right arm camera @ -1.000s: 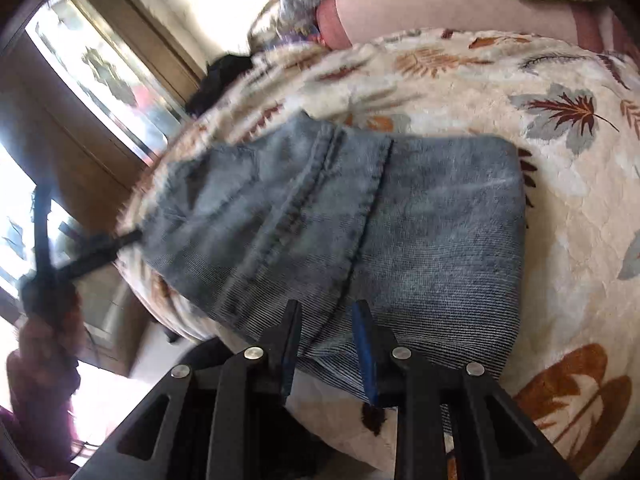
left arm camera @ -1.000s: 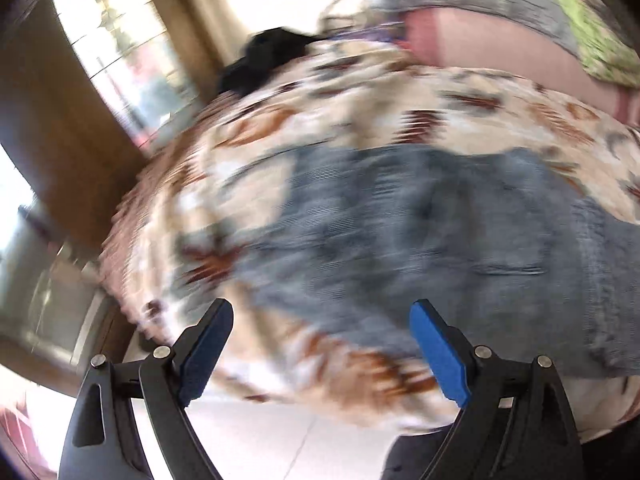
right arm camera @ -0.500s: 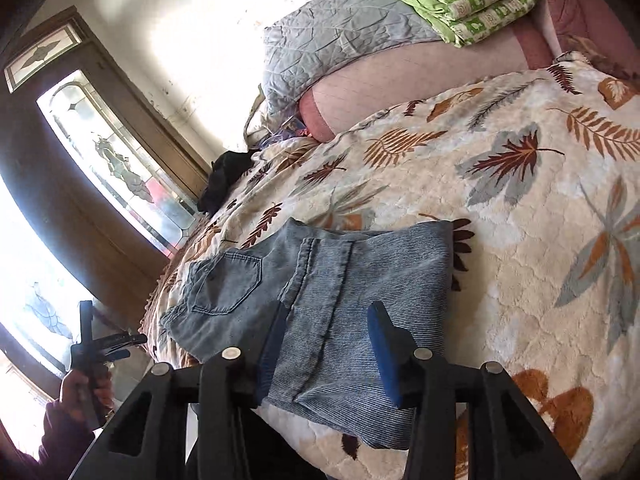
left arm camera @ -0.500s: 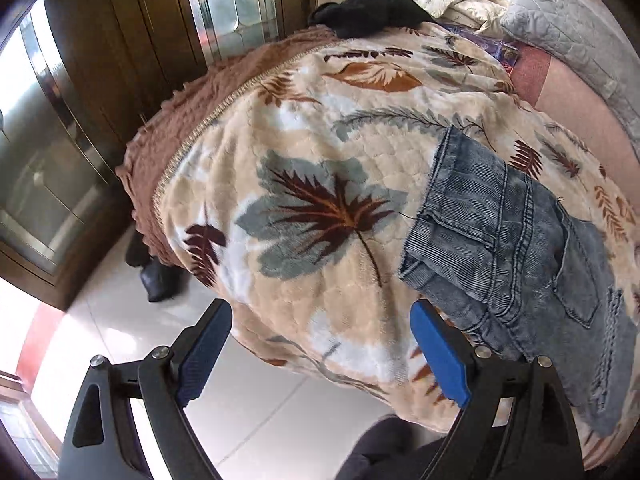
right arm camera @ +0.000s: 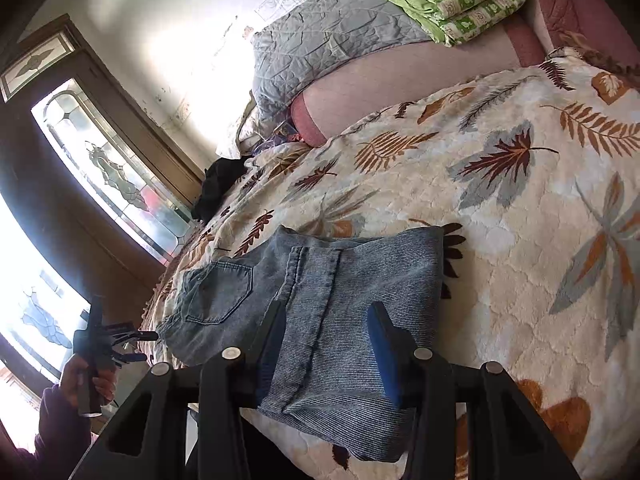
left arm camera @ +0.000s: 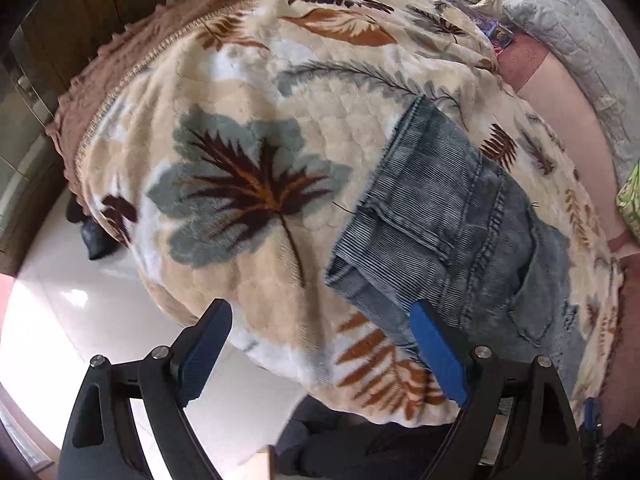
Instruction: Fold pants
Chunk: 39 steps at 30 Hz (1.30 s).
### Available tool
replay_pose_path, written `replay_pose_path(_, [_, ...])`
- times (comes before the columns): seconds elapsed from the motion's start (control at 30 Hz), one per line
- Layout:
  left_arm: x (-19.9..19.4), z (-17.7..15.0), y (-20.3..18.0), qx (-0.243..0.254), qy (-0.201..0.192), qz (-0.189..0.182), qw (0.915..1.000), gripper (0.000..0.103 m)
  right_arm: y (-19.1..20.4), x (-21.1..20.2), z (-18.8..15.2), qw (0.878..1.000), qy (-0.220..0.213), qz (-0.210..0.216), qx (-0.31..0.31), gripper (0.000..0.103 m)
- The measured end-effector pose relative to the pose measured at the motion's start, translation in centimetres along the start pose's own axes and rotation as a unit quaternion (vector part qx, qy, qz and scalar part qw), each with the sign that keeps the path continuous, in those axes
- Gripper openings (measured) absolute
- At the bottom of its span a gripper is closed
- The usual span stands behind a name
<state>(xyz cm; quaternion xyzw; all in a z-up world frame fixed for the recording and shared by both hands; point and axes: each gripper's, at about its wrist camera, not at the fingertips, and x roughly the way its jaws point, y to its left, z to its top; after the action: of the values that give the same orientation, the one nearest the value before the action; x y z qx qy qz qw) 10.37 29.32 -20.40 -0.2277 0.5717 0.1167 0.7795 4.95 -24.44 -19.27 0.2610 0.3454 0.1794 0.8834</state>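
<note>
The folded jeans (right arm camera: pixel 320 300) are lying just ahead of the right gripper (right arm camera: pixel 328 344), its half-open jaws holding nothing. The left gripper (left arm camera: pixel 320 344) is hovering wide open, jeans off toward its right jaw.

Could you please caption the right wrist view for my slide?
Folded blue denim pants on a cream leaf-print blanket, right gripper open above them.

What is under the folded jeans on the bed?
The folded jeans lie directly on the leaf-print blanket, which shows all around them. Whether anything else lies beneath the denim, or between its folded layers, cannot be seen, because the cloth covers it.
</note>
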Motion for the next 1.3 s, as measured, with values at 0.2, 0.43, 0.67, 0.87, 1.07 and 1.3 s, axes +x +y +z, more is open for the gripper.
replay_pose_path(0.2, [0.6, 0.1, 0.0, -0.044, 0.011, -0.052, 0.9976, 0.091, 0.3, 0.3, -0.1, 1.000, 0.005, -0.001, -0.008, 0.046])
replay_pose_path(0.43, [0.6, 0.6, -1.7, -0.063, 0.010, -0.102, 0.9928, 0.091, 0.4, 0.4, -0.1, 1.000, 0.006, -0.003, -0.012, 0.046])
replay_pose_path(0.67, [2.4, 1.3, -2.0, -0.083, 0.017, -0.143, 0.9860, 0.074, 0.6, 0.6, -0.2, 1.000, 0.010, -0.007, -0.019, 0.046])
replay_pose_path(0.87, [3.5, 1.6, -1.8, -0.092, 0.013, -0.143, 0.9854, 0.059, 0.7, 0.8, -0.3, 1.000, 0.014, -0.008, -0.023, 0.046])
replay_pose_path(1.07, [3.8, 0.6, -0.7, -0.114, 0.016, -0.136, 0.9840, 0.060, 1.1, 1.2, -0.5, 0.999, 0.018, -0.013, -0.035, 0.046])
replay_pose_path(1.3, [4.0, 1.2, -1.2, -0.110, 0.014, -0.137, 0.9843, 0.059, 1.1, 1.2, -0.5, 0.999, 0.019, -0.013, -0.037, 0.046])
